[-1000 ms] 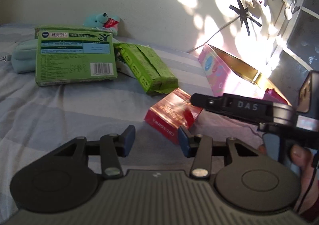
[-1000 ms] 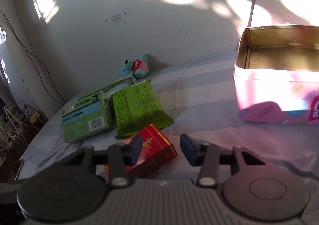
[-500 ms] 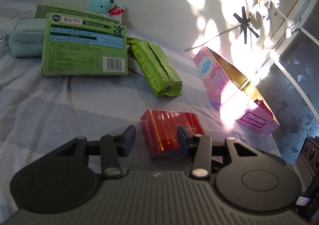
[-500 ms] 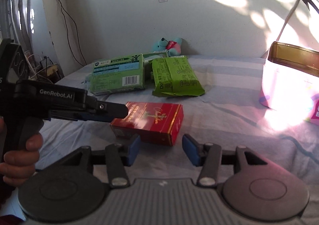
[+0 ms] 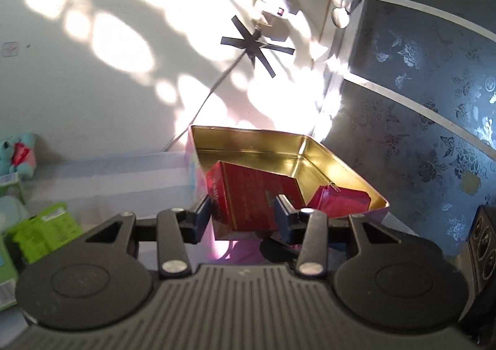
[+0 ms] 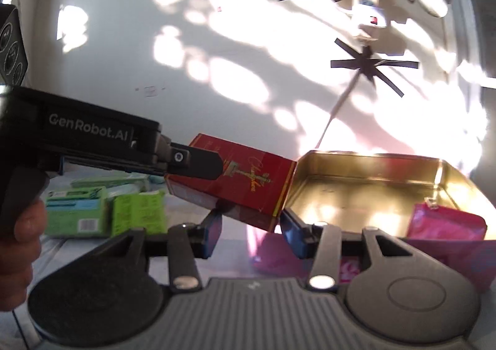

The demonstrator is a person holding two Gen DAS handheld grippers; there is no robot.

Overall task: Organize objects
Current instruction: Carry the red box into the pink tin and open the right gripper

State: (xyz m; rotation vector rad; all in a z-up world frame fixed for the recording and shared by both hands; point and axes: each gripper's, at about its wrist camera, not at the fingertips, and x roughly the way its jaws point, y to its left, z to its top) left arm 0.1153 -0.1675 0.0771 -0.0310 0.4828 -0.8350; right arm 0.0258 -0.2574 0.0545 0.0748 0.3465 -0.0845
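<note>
Left wrist view: the left gripper (image 5: 243,215) clamps the red box (image 5: 252,195), carried tilted in the air over the near left corner of the pink tin (image 5: 341,164), whose gold inside lies open. A pink pouch (image 5: 339,199) already sits at the tin's near right. To land it well, I would level the box, lower it into the bare far left floor, then let go. Green packets (image 5: 40,230) lie on the bed at left.

Right wrist view: the right gripper (image 6: 251,232) has just been narrowing but stands apart on nothing; the box floats beyond it. Its pads near the tin's rim could block the drop; better draw it aside
</note>
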